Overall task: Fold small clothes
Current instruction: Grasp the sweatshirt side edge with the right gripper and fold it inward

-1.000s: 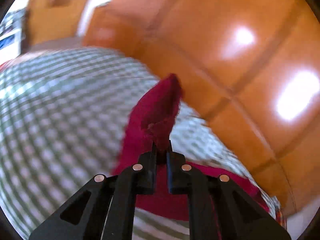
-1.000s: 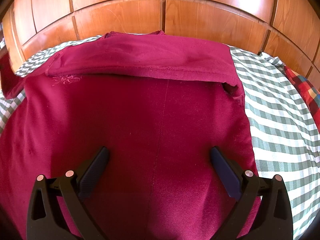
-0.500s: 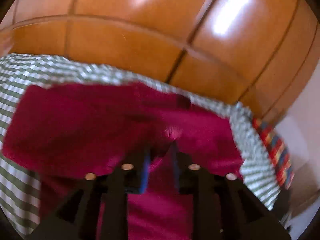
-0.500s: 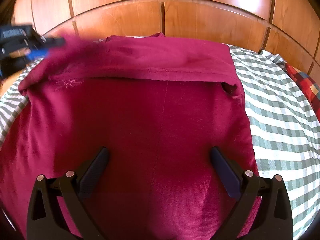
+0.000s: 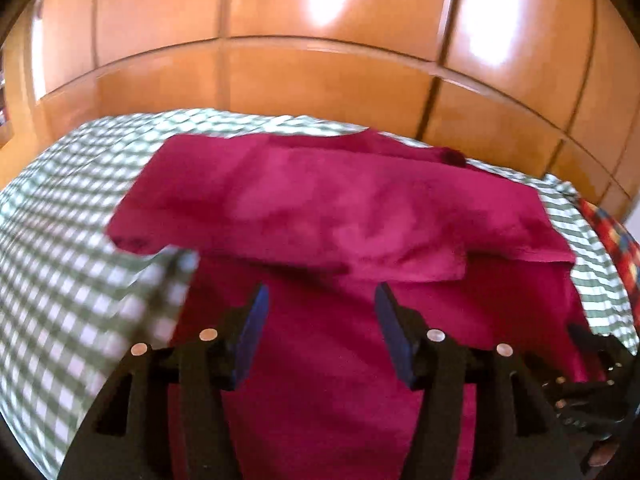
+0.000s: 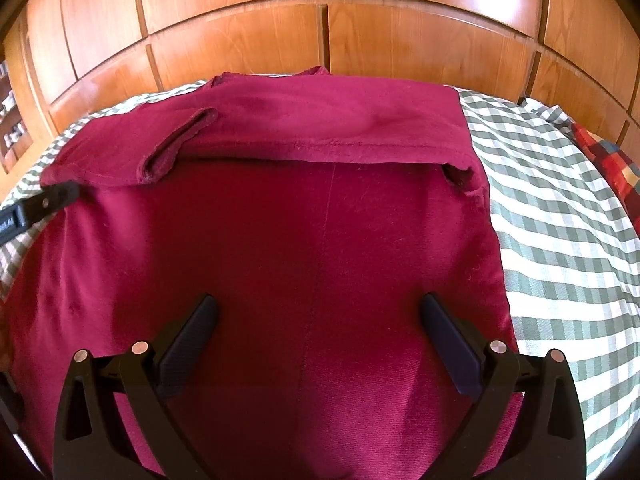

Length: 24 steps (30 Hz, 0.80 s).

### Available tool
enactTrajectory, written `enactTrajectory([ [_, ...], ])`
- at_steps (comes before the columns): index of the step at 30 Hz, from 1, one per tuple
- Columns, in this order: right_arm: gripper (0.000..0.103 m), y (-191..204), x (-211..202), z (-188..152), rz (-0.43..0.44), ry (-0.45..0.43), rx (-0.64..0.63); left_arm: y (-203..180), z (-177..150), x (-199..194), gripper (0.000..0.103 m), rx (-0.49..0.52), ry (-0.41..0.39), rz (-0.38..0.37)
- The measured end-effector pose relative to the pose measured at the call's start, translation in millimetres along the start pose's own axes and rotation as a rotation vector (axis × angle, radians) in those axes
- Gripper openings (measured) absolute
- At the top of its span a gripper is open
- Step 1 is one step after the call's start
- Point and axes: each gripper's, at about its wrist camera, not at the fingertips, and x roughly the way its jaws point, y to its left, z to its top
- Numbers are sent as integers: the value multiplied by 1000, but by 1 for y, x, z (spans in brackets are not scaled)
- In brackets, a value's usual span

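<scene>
Sleeve (image 5: 360, 236) now folded across maroon shirt (image 6: 304, 264) — left gripper (image 5: 320, 300) fingers just parted, released, right gripper (image 6: 318, 312) spread wide, empty

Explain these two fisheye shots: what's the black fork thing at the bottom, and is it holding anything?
There is no robot here: a person holds a two-finger tool in each hand, with a camera looking along its fingers. One picture is from the left gripper, the other from the right gripper. Both look down at a dark red garment spread on a green checked bedcover, with wooden panelling behind. The garment's far part is folded over. Neither tool holds anything: the left fingers have just been opening, with nothing between them, and the right stand wide apart.
</scene>
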Motion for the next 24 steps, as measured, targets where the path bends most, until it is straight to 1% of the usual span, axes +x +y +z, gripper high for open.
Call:
enactTrajectory([
  [2,100,-5,-6,4,41,-14,46,6,-3,1,55,-6,-2,21],
  [3,99,-8,-8,7,81,-17,84,8,-6,1,55,-2,1,28],
  [4,97,-10,-9,11,126,-17,124,10,-9,1,55,-1,4,30],
  [5,96,-12,-11,18,191,-11,175,12,-11,2,55,-3,5,33],
  [6,96,-11,-11,22,226,-10,195,14,-14,1,55,-7,4,31],
  [7,93,-8,-11,30,280,-8,214,16,-15,1,55,-12,2,28],
  [10,88,5,-5,47,364,11,223,21,-19,6,60,-37,9,23],
  [13,86,23,12,66,447,52,237,28,-21,13,61,-72,28,2],
  [17,86,41,37,81,505,100,293,32,-25,15,64,-85,28,-14],
  [20,84,53,51,84,512,123,310,31,-27,18,67,-86,35,-17],
  [23,65,63,58,86,476,128,312,28,-28,19,70,-79,33,-20],
  [24,46,61,58,86,479,135,311,28,-28,20,70,-78,34,-20],
])
